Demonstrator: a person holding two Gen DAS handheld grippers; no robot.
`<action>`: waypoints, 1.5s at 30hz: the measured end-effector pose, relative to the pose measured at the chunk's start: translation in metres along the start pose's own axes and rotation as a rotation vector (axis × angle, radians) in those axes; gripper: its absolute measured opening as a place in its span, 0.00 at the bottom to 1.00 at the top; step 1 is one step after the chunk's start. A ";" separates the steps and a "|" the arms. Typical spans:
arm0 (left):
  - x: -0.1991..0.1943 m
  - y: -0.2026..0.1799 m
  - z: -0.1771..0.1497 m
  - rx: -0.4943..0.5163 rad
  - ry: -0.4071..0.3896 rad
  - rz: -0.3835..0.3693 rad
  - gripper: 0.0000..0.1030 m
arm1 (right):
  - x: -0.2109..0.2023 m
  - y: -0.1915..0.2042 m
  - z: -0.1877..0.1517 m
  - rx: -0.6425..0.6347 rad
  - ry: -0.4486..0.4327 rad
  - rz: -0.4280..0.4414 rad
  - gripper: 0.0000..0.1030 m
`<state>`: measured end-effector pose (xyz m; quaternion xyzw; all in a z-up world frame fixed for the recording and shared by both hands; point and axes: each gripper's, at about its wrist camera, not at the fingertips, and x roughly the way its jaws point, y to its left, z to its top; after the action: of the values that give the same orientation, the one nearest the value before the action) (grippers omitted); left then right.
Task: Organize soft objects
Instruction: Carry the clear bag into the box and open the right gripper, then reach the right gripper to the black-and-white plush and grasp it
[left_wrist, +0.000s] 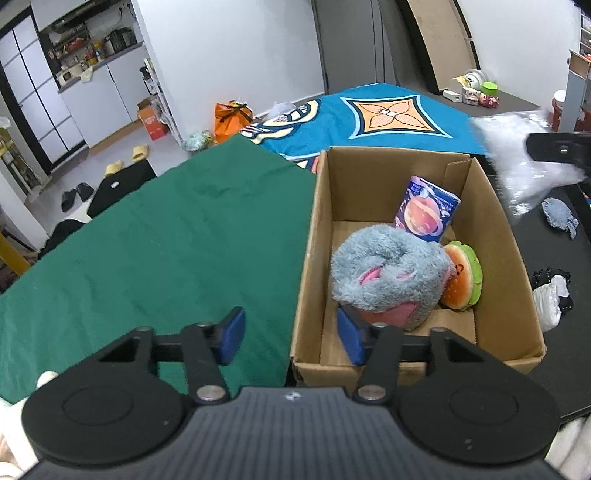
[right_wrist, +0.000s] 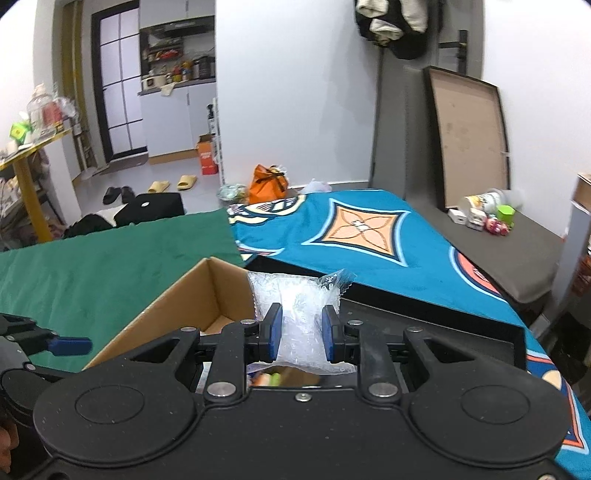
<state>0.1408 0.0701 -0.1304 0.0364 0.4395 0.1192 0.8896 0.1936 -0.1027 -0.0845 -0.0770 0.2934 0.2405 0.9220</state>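
1. The crinkly clear plastic bag (right_wrist: 300, 325) sat pinched between the right gripper (right_wrist: 301, 338) pads, above the cardboard box (right_wrist: 192, 291) edge.
2. The box held a grey plush (left_wrist: 388, 273), burger toy (left_wrist: 463, 277) and tissue pack (left_wrist: 426, 208).
3. The left gripper (left_wrist: 291, 338) gaped, straddling the box wall, clasping nothing.

The surface (left_wrist: 576, 369) is black where bare. A green cloth (left_wrist: 166, 240) covers its left part. A blue patterned cloth (left_wrist: 388, 114) covers the far part. An open cardboard box (left_wrist: 312, 258) stands beside the green cloth. A small blue-grey item (left_wrist: 559, 216) and a black-and-white item (left_wrist: 552, 295) lie right of the box.
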 end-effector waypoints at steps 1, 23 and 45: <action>0.001 0.001 0.000 -0.006 0.002 -0.004 0.41 | 0.002 0.004 0.001 -0.007 0.002 0.005 0.22; 0.007 0.020 -0.004 -0.110 0.024 -0.088 0.16 | 0.018 0.060 0.015 -0.131 0.002 0.097 0.55; -0.003 0.007 -0.002 -0.013 0.013 -0.018 0.30 | -0.023 -0.006 -0.026 -0.001 0.077 0.028 0.57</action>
<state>0.1357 0.0763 -0.1279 0.0259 0.4449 0.1145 0.8879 0.1668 -0.1241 -0.0929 -0.0827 0.3296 0.2503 0.9066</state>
